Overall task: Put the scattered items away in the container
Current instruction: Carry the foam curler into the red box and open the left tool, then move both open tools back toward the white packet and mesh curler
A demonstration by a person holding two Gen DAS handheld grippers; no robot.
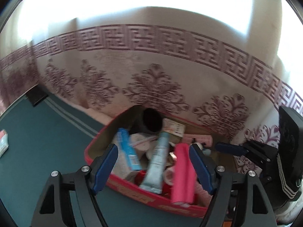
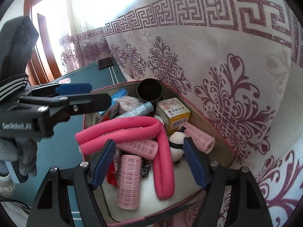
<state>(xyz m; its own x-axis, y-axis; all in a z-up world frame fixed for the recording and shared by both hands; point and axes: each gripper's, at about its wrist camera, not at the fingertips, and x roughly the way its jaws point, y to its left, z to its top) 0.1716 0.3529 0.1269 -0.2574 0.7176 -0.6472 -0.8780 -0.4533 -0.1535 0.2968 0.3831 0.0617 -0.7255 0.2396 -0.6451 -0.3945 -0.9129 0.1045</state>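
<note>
Both tongs, left (image 1: 152, 167) and right (image 2: 149, 162), released, hovering above red container (image 1: 132, 187); bent pink foam roller (image 2: 162, 151) lies inside, between right tongs.

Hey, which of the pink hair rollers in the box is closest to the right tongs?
The hair roller lying lengthwise at the front, just inside the right tongs' left finger; the other two rollers lie farther back.

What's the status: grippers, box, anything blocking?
Left gripper open, empty, over the red box. Right gripper open, empty, above the bent pink foam roller inside. Small packet on the green table, outside the box. Nothing blocking.
</note>
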